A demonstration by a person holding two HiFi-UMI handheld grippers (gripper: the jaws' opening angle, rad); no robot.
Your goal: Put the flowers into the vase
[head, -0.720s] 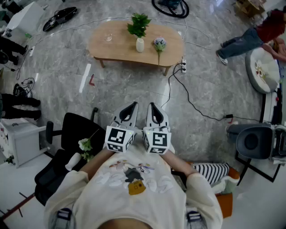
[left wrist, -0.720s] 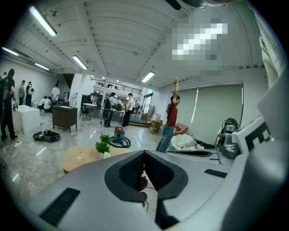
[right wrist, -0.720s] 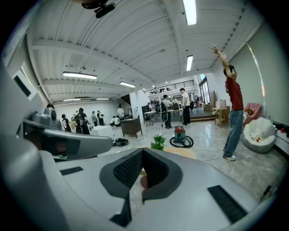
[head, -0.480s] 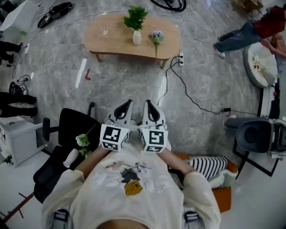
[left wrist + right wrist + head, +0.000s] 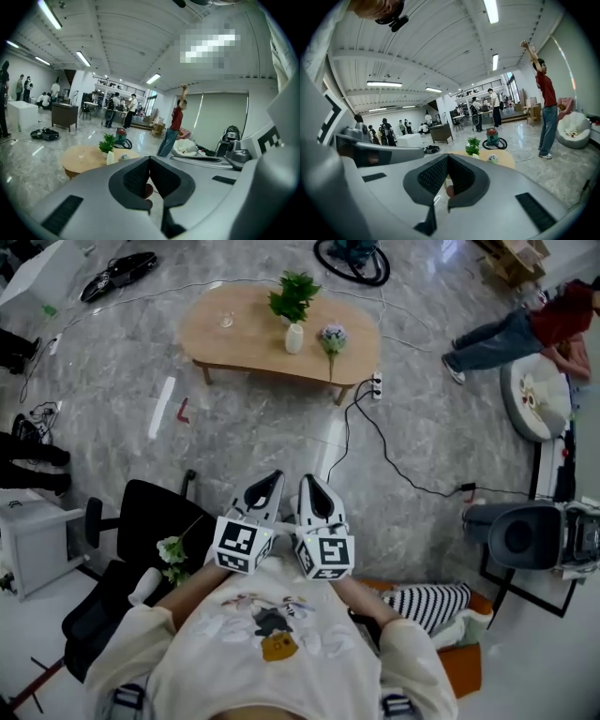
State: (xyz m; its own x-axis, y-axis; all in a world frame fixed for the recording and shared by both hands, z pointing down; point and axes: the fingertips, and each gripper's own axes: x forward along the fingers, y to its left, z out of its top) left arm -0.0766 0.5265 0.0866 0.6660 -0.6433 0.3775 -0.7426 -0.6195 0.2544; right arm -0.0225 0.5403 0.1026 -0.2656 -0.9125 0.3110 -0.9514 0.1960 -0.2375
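A white vase (image 5: 294,337) holding a green leafy sprig (image 5: 293,296) stands on the oval wooden table (image 5: 244,338), far ahead across the floor. A pale purple flower (image 5: 333,336) lies on the table just right of the vase, its stem reaching toward the front edge. My left gripper (image 5: 265,491) and right gripper (image 5: 312,491) are side by side close to my chest, both shut and empty. The left gripper view shows the vase (image 5: 110,157) beyond its shut gripper (image 5: 150,161). In the right gripper view the sprig (image 5: 473,145) and flower (image 5: 492,159) lie past the shut gripper (image 5: 448,159).
A glass (image 5: 226,320) stands on the table's left part. A black office chair (image 5: 141,521) with a white flower (image 5: 173,549) on it is at my left. A power strip (image 5: 375,386) and cable (image 5: 403,470) cross the floor. A grey machine (image 5: 525,535) and a person (image 5: 525,329) are at the right.
The head view has swayed a little, so the table and grippers shift slightly in the picture. Both grippers stay side by side and shut.
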